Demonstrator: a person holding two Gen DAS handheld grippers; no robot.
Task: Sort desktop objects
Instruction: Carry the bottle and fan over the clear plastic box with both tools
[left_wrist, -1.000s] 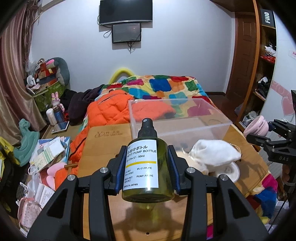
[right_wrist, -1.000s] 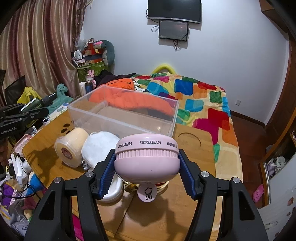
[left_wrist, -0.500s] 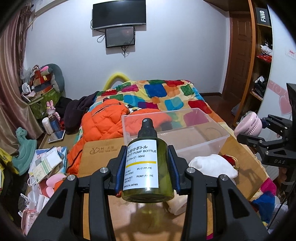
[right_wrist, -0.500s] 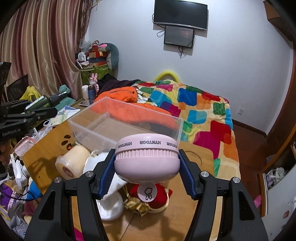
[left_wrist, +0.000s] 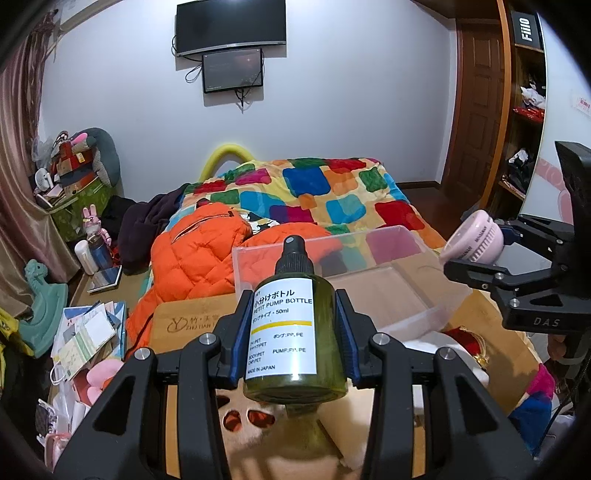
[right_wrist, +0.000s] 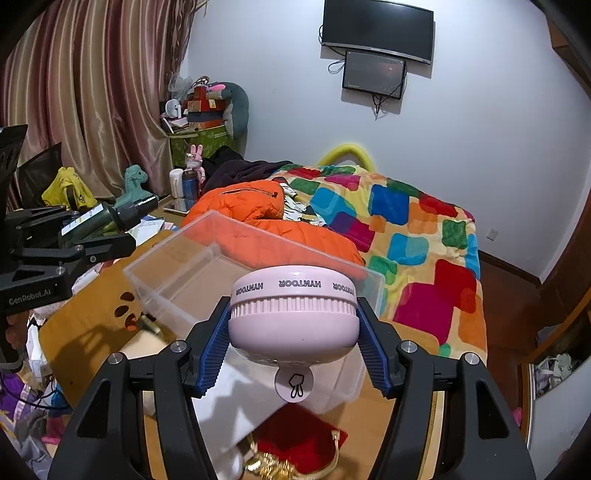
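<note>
While both our claws hang above the wooden tabletop (left_wrist: 192, 325), each is clamped on something. Our left claw (left_wrist: 294, 332) grips a green pump bottle (left_wrist: 291, 332) by its sides between the blue pads, black spray cap pointing away from us, white label facing up. Our right claw (right_wrist: 293, 332) is closed around a pink round fan (right_wrist: 293, 314), its rim marked HYNTOOR, a small tag hanging beneath it.

Just beyond both held things sits a clear plastic box (right_wrist: 207, 266), open at the top, on the far part of the tabletop. From the left wrist view the box (left_wrist: 388, 280) lies ahead and a little to the right of the bottle, with the fan (left_wrist: 476, 240) and its claw over the box's right end. From the right wrist view the bottle (right_wrist: 99, 218) and left claw (right_wrist: 92, 232) hover at the left, near the box's left corner.

Below the fan, on the near side of the box, lie a white cloth bundle (right_wrist: 236, 402) and a red pouch (right_wrist: 299, 446) with gold trim, touching each other. A paw-print cutout (right_wrist: 127, 310) shows in the wood to the left.

Beyond the tabletop an orange puffer jacket (left_wrist: 199, 254) rests against a bed with a patchwork blanket (left_wrist: 332, 199). Papers (left_wrist: 88, 336) clutter the floor to the left.
</note>
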